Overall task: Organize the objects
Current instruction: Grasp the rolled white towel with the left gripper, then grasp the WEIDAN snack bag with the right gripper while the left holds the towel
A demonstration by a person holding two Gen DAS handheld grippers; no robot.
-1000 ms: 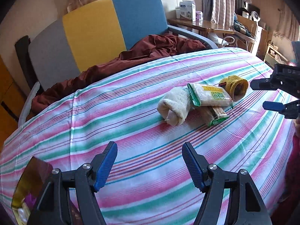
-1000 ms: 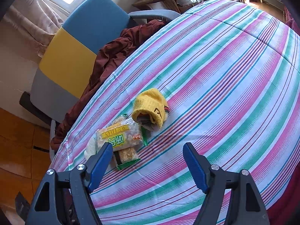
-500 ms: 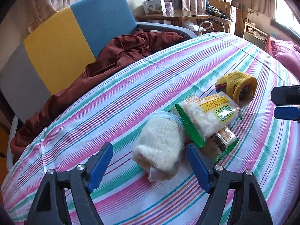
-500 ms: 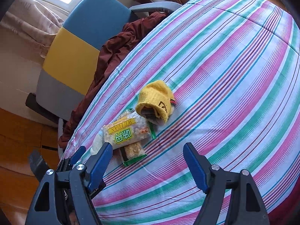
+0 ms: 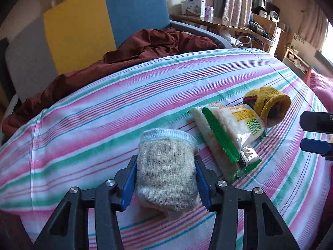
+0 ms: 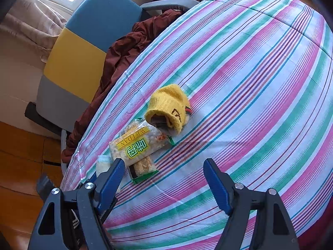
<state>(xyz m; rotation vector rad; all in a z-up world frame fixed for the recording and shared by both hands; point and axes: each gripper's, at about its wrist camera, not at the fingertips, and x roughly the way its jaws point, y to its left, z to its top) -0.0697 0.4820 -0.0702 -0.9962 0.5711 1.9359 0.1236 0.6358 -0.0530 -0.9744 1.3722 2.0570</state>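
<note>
A rolled cream sock (image 5: 166,145) lies on the striped sheet (image 5: 93,112). My left gripper (image 5: 164,163) is closing on it, and both blue pads touch its sides. To its right lie a clear snack packet with green print (image 5: 231,125), a smaller packet (image 5: 247,158) under it, and a rolled yellow sock (image 5: 268,104). In the right wrist view my right gripper (image 6: 164,166) hangs open above the sheet with nothing between its fingers. The snack packet (image 6: 137,145) and yellow sock (image 6: 168,108) lie just beyond it. The cream sock (image 6: 103,163) peeks out behind its left finger.
A chair with a grey, yellow and blue back (image 5: 83,27) stands against the bed's far side, with a maroon cloth (image 5: 145,48) heaped on it. A wooden desk with boxes (image 5: 208,18) is behind. Wooden floor (image 6: 20,156) lies past the bed's left edge.
My left gripper moved forward and down to the cream sock and narrowed its jaws around it. The right gripper stayed about where it was, still open.
</note>
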